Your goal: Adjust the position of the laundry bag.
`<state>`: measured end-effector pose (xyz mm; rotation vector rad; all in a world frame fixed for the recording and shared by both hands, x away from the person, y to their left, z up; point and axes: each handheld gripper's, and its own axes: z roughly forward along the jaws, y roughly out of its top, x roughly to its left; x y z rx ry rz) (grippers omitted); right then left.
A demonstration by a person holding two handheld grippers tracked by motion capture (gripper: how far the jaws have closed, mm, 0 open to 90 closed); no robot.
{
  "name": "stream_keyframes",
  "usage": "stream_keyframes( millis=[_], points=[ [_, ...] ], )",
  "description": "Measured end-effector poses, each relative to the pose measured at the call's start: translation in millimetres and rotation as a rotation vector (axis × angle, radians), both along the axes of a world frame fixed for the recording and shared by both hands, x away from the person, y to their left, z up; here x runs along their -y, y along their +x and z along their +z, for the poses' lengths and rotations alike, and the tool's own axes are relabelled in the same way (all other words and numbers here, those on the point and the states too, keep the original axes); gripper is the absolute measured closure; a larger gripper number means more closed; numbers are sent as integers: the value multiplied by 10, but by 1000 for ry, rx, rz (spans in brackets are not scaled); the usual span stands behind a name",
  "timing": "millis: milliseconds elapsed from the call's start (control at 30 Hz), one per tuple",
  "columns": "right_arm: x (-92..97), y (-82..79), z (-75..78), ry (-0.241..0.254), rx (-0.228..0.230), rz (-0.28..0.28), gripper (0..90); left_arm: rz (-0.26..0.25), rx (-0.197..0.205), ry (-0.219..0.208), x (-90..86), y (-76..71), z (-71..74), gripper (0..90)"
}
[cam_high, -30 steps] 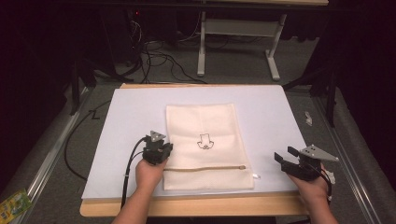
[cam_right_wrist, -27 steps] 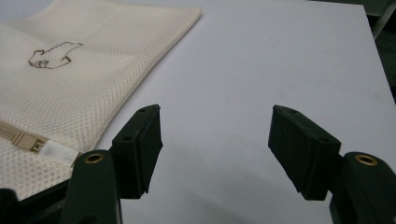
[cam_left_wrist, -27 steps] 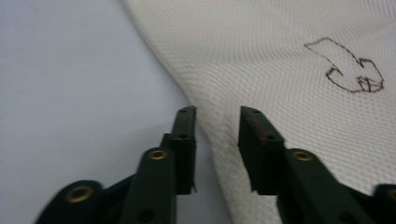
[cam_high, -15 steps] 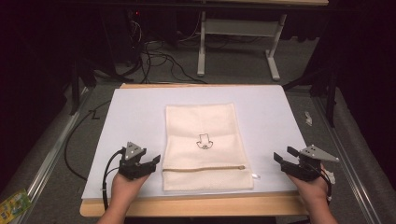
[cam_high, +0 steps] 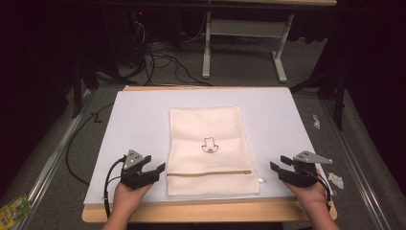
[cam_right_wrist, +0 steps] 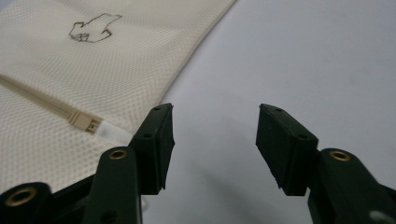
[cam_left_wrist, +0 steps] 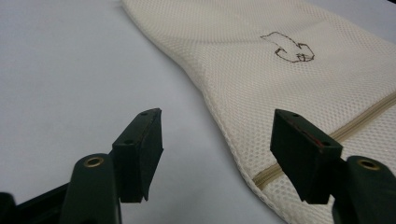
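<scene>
My left tongs [cam_left_wrist: 217, 144] gape wide above the white worktop [cam_left_wrist: 70, 70], empty. The cream mesh bag [cam_left_wrist: 280, 79] lies ahead; its zipper [cam_left_wrist: 336, 133] end passes behind my right-hand jaw.

Lab or workshop, dark room, tangled floor cables [cam_high: 158, 57], white-legged bench [cam_high: 244, 43], carpeted floor [cam_high: 57, 187]

Surroundings: white sheet [cam_high: 143, 120] over wooden tabletop [cam_high: 210, 212].
Behind far edge: tangled black cables [cam_high: 158, 52], white desk frame [cam_high: 242, 28]. Green packet [cam_high: 14, 209] on floor near left; white scraps [cam_high: 316, 120] at right.
</scene>
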<state>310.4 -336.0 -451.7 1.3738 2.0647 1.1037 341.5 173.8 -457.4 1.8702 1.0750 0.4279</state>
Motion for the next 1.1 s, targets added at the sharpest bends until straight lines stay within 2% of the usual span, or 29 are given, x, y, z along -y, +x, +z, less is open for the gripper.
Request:
stream_keyframes(
  millis=[100, 300, 367, 433, 700, 800, 867, 1100],
  points=[
    [-147, -11, -18, -23, -20, 30, 524, 1, 23, -3, -19, -11, 14, 362],
    [-366, 2, -60, -36, -49, 61, 559, 3, 25, -12, -14, -9, 19, 364],
    [-389, 8, -68, -33, -59, 65, 570, 3, 24, -12, -10, -6, 22, 364],
    [-423, 18, -80, -26, -69, 70, 586, -3, 5, -12, -7, 5, 39, 366],
    [-482, 27, -114, -17, -105, 77, 628, -17, 8, -5, 4, 8, 33, 360],
    [-539, 38, -140, -29, -122, 70, 648, -19, 5, -8, 13, 9, 42, 360],
    [-549, 48, -150, -34, -119, 70, 648, -21, 4, -6, 15, 10, 42, 360],
    [-614, 81, -212, -56, -158, 76, 611, -30, 3, 2, 33, 12, 28, 356]
  ],
)
